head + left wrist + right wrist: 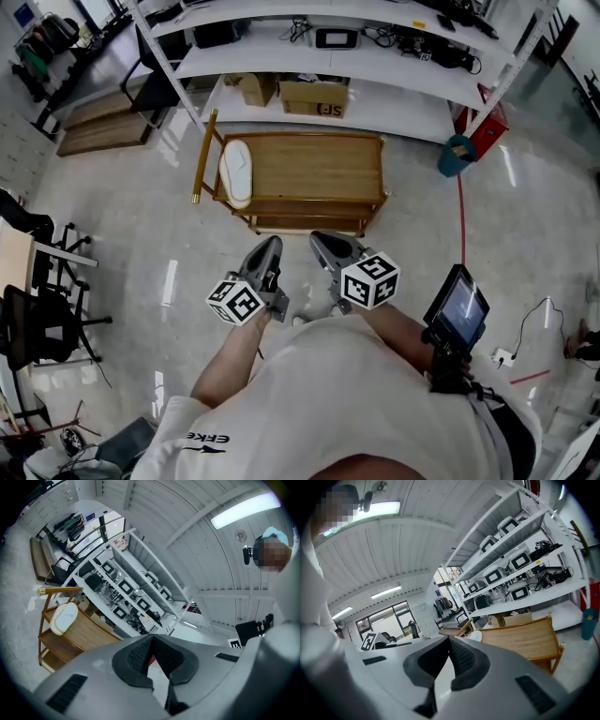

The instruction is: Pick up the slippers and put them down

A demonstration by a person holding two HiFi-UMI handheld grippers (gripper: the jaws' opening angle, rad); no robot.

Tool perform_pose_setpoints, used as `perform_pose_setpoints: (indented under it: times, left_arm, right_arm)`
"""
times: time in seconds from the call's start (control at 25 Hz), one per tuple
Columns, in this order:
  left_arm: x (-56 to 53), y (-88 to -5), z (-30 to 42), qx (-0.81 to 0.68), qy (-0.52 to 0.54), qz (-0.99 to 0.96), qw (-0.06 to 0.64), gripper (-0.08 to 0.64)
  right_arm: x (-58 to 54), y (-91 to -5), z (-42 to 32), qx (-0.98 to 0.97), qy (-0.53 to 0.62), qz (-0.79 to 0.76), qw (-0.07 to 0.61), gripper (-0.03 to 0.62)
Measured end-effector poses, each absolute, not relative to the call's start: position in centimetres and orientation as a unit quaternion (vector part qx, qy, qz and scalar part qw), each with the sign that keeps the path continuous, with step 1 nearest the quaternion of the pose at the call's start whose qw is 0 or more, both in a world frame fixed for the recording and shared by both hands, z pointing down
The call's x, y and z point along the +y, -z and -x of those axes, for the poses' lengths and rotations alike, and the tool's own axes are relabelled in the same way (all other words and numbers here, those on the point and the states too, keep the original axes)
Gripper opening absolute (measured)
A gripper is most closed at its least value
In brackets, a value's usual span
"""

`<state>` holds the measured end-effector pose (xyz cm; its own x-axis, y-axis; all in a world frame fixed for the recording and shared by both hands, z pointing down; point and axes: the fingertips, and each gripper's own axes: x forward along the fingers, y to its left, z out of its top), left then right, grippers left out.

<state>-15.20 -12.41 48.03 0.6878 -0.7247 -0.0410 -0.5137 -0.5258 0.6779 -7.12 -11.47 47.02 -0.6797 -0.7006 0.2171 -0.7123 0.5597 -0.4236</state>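
- One wooden desk.
- Two white slippers, it seems (they lie pressed together), on the desk's left end.
- Two cardboard boxes behind the desk.
- One teal bin right of the desk.
- Two tools before the desk: left tool, right tool.

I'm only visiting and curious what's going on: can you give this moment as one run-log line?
left gripper: shut, empty | right gripper: shut, empty | slippers: on wooden cart, untouched | stage: pickup not yet begun
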Motion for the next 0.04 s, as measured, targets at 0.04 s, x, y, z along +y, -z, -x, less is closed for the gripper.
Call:
perform_pose_setpoints:
  times: [0.04]
  left_arm:
    - [-12.46,-48.06,15.08,-0.36,0.161,-0.859,0.327,0.003]
  right_arm:
    - [-11.51,-47.02,7.05,-0.883,-0.244,-0.4,0.012,0.005]
